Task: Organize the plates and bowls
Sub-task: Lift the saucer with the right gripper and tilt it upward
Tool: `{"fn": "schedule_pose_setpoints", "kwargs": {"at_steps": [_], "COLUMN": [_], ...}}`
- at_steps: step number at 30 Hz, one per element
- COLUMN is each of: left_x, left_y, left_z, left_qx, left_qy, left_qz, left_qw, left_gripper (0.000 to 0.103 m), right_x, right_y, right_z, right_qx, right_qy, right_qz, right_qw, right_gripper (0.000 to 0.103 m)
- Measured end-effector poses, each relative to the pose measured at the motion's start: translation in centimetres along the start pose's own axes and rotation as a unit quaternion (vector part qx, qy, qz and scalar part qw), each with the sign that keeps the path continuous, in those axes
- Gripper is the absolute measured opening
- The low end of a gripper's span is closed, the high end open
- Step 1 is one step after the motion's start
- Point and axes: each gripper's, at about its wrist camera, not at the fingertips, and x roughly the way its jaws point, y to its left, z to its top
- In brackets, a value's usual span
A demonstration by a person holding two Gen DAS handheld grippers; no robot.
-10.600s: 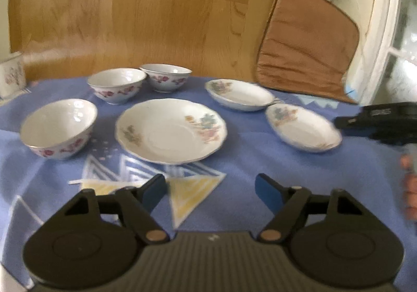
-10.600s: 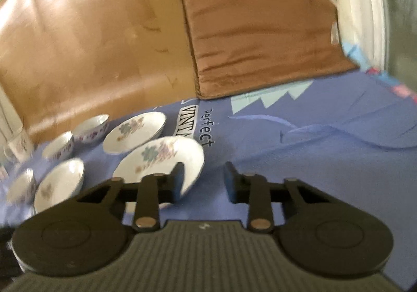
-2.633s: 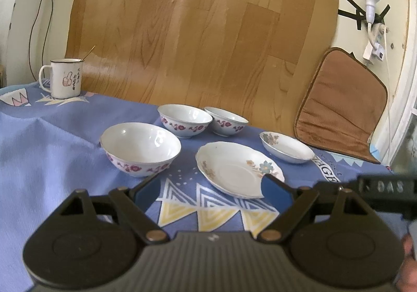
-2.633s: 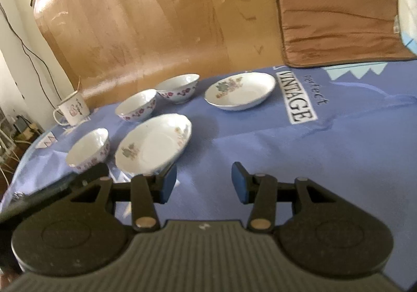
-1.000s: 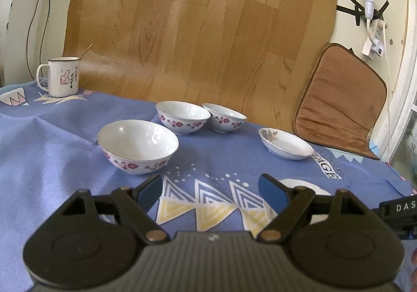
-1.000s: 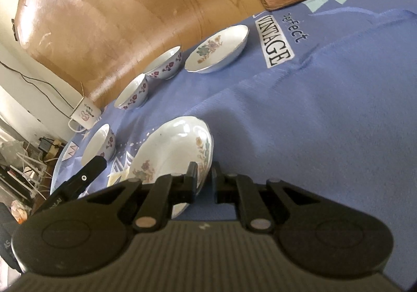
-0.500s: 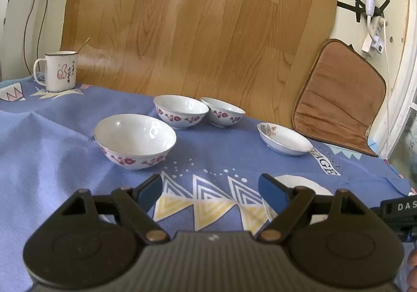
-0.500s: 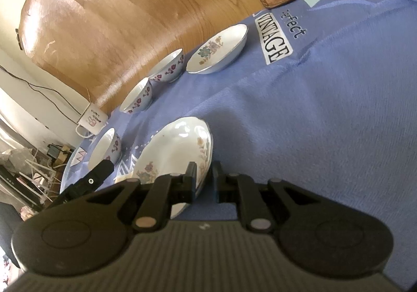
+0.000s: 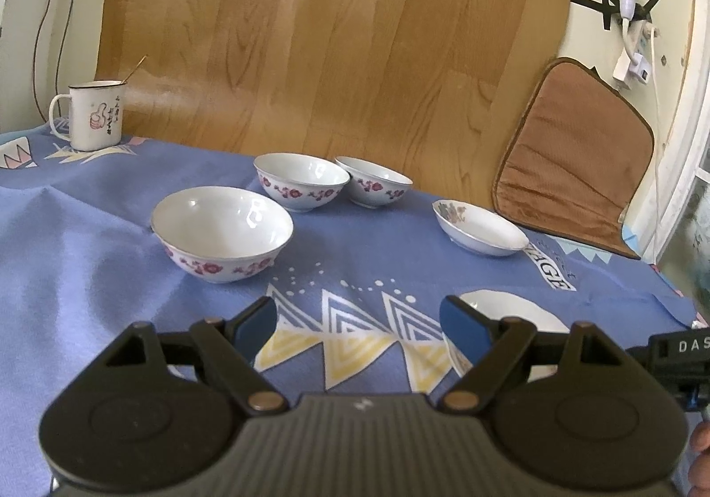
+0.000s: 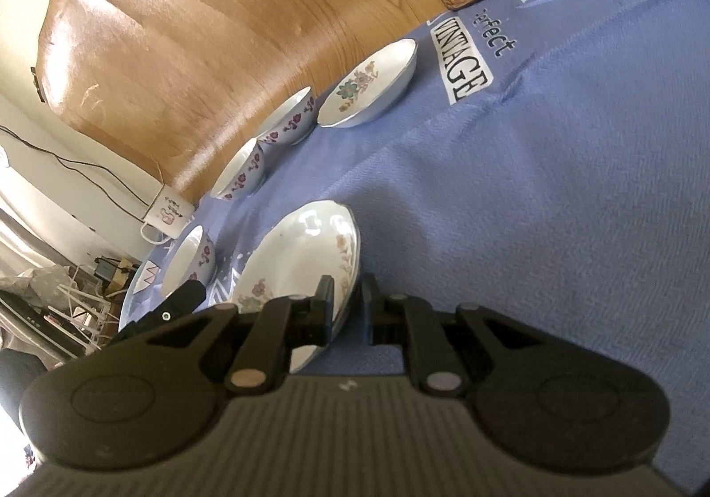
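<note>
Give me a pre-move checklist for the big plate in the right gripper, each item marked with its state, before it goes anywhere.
1. Right gripper closed on the rim of the large plate: ok.
2. Grip depth: only the near edge of the plate is pinched: not ok for a fast swing.
3. Plate clear of the blue tablecloth: cannot tell; it is tilted, far edge raised.
4. Left gripper open and holding nothing: ok.
5. Shallow floral dish apart from the two small bowls beside it: ok.
6. Nearest bowl clear of the left gripper: ok.
</note>
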Motion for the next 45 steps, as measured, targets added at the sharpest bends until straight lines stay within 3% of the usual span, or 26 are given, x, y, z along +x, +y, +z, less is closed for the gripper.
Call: {"fn": "schedule_pose_setpoints", "kwargs": {"at_steps": [16, 28, 36, 38, 45], "left_x": [1.6, 2.7, 3.3, 3.5, 3.4], "left_y": [-0.6, -1.3, -1.9, -2.2, -2.7], "left_z": [1.1, 1.2, 0.9, 0.8, 0.5], "left_qx": [-0.032, -0.035, -0.024, -0.019, -0.010], "left_qy": [0.040, 0.059, 0.079, 0.083, 0.089], "left_qz": [-0.054, -0.053, -0.058, -0.063, -0.075], "left_qw": [0.9972, 0.9962, 0.9949, 0.9944, 0.9932], "left_gripper": [0.083, 0.080, 0.066, 0.058, 0.042], "right_x": [-0.1, -0.2, -0.1, -0.2, -0.6], "right_y": [-0.6, -0.5, 0.1, 0.8, 2.2], "right_z": [0.0, -0.1, 0.0, -0.2, -1.2], "right_qx": [0.005, -0.005, -0.021, -0.042, -0.101], "right_qy": [0.001, 0.001, 0.004, 0.000, -0.012], "right_qz": [0.014, 0.018, 0.010, -0.001, -0.033], "right_qw": [1.000, 1.000, 1.000, 0.999, 0.994], "right_gripper": [0.015, 0.015, 0.015, 0.015, 0.015]}}
